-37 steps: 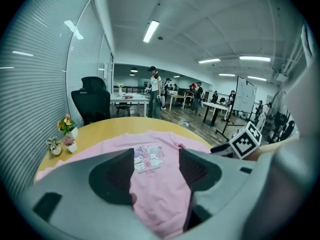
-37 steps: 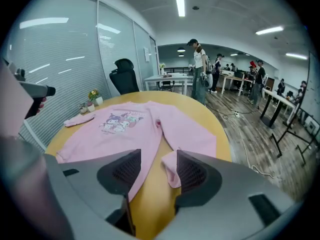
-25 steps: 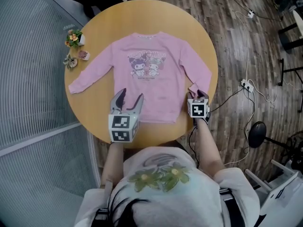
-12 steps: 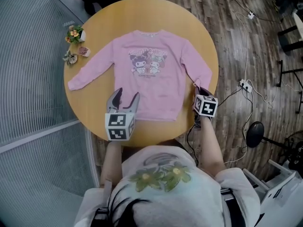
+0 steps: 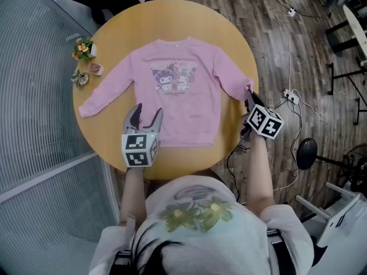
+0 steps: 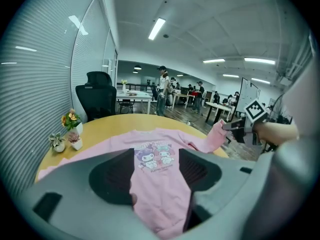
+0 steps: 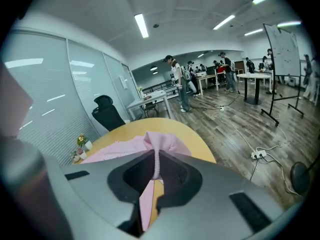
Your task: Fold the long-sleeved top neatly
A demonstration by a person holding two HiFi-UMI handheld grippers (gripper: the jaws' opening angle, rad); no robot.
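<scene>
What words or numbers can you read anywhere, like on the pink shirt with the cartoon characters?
On the pink top: curved lettering above the two cartoon figures and a small line below them, both too small and blurred to read.
On the cube of the left gripper: only a black-and-white square pattern, no words.
On the cube of the right gripper: the same, no words.
Nothing else shows readable text.

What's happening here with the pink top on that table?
A person stands at a round table with a pink long-sleeved top spread on it, a gripping tool in each hand. The right tool has just closed its jaws on one sleeve's cuff and holds it up off the table. The left tool hovers open over the top's bottom edge, gripping nothing.
</scene>
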